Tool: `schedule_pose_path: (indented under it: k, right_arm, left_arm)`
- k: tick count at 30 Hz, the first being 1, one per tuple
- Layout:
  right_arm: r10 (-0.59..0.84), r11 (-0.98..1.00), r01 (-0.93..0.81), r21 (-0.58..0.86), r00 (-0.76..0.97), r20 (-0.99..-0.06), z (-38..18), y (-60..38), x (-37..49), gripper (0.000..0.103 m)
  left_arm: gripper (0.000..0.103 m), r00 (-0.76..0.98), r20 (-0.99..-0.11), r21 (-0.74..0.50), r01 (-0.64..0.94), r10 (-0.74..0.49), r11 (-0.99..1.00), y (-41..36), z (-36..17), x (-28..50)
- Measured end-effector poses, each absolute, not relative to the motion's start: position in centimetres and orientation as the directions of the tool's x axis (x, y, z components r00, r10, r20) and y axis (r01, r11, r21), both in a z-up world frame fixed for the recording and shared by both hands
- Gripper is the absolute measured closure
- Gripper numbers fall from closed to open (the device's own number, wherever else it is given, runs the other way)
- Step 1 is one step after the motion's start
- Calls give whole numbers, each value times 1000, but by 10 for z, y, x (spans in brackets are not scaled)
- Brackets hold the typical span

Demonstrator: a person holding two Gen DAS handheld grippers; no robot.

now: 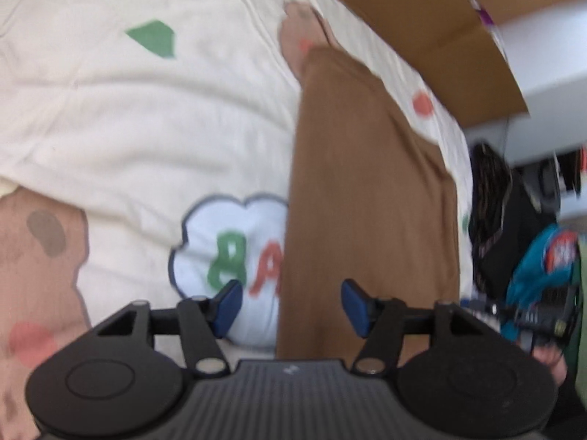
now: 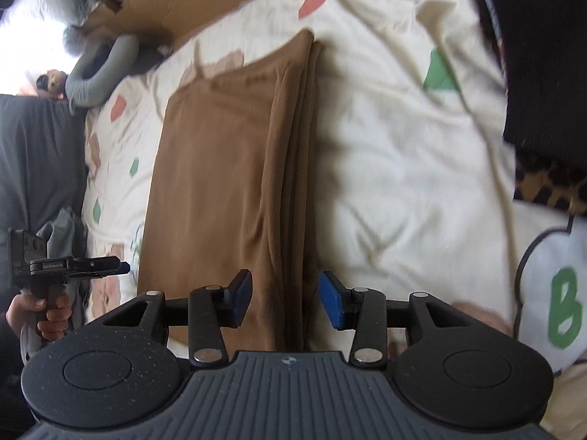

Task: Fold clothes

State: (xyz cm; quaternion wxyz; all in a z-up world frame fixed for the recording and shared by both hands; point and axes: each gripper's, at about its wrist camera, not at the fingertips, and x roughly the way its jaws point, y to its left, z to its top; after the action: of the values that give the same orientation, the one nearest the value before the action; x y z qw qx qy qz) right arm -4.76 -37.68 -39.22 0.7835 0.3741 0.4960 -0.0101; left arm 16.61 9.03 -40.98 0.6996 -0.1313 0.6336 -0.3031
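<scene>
Lying folded into a long strip on the patterned bed cover [image 2: 403,139], the brown garment [image 2: 227,183] rests free, since both the left claw [image 1: 291,308] and right claw [image 2: 285,300] hover spread, pinching nothing.

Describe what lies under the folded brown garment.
The brown garment lies on a cream bedspread printed with coloured shapes. A cloud patch with letters runs under its edge: "B" and part of "A" show, and the rest is covered.

Black grippers, blue fingers [image 2: 332,304]
</scene>
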Motion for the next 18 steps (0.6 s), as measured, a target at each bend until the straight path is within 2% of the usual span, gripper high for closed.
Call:
schedule_pose_path:
  k: [4, 10, 18]
  right_arm:
    - [332, 703, 401, 588, 546, -769, -391, -386, -36, 55]
    - [302, 699, 409, 587, 576, -760, -398, -393, -11, 41]
    - [300, 629, 416, 657, 649, -699, -415, -414, 18, 41]
  left_arm:
    - [39, 32, -802, -568, 274, -597, 776, 79, -411, 178]
    - [38, 56, -787, -569, 319, -614, 758, 63, -413, 197]
    - [38, 50, -781, -562, 377, -623, 736, 45, -418, 224]
